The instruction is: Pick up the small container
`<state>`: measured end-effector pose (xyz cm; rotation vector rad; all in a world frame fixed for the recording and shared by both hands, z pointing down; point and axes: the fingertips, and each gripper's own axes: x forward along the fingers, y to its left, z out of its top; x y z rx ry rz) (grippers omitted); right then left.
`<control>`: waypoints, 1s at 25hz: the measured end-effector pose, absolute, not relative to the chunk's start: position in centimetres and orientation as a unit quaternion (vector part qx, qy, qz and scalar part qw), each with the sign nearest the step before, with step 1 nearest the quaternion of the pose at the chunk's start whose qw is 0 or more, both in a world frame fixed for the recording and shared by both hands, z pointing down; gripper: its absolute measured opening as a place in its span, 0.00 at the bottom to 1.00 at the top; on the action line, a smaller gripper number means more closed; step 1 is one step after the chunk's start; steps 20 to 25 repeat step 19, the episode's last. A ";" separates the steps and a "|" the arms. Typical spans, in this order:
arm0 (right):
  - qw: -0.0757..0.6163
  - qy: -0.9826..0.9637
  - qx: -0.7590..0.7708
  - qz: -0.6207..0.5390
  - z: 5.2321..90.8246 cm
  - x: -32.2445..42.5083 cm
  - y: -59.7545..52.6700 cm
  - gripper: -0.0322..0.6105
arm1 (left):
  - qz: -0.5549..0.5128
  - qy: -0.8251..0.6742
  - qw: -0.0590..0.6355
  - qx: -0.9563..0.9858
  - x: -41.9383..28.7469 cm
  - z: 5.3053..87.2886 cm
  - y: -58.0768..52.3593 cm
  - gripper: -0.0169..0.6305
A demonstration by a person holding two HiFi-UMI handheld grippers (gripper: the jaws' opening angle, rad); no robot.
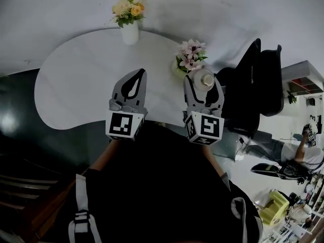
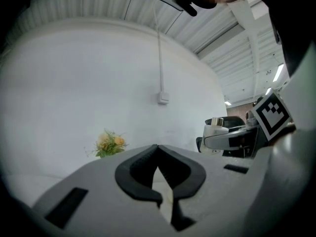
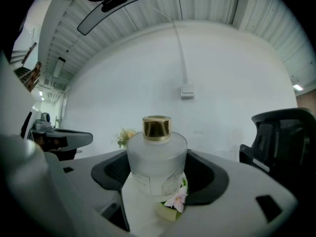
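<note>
**A:** Quick check on the right gripper (image 1: 202,78), gripping anything?

**B:** Yep, clamped on the small container (image 3: 157,159). Frosted sides squeezed between both pads, gold cap on top, sitting upright.

**A:** Whereabouts?

**B:** Over the near edge of the white table (image 1: 76,85), just beside the pink flowers (image 1: 191,54).

**A:** And the left gripper (image 1: 142,73)?

**B:** Pinched closed, tips touching, nothing in between. Hovering over the table, well apart from the yellow flowers (image 1: 128,8).
</note>
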<state>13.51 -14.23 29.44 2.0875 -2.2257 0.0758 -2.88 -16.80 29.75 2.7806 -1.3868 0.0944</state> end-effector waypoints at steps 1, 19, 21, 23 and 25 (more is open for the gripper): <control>0.046 -0.729 0.683 0.028 29.7 13.5 -14.2 0.57 | 0.031 -0.444 0.017 0.895 -2.8 29.8 -16.8 0.04; 0.054 -0.734 0.676 0.040 30.7 13.5 -14.5 0.57 | 0.041 -0.429 0.022 0.902 -1.7 30.9 -16.9 0.04; 0.054 -0.734 0.676 0.040 30.7 13.5 -14.5 0.57 | 0.041 -0.429 0.022 0.902 -1.7 30.9 -16.9 0.04; 0.054 -0.734 0.676 0.040 30.7 13.5 -14.5 0.57 | 0.041 -0.429 0.022 0.902 -1.7 30.9 -16.9 0.04; 0.054 -0.734 0.676 0.040 30.7 13.5 -14.5 0.57 | 0.041 -0.429 0.022 0.902 -1.7 30.9 -16.9 0.04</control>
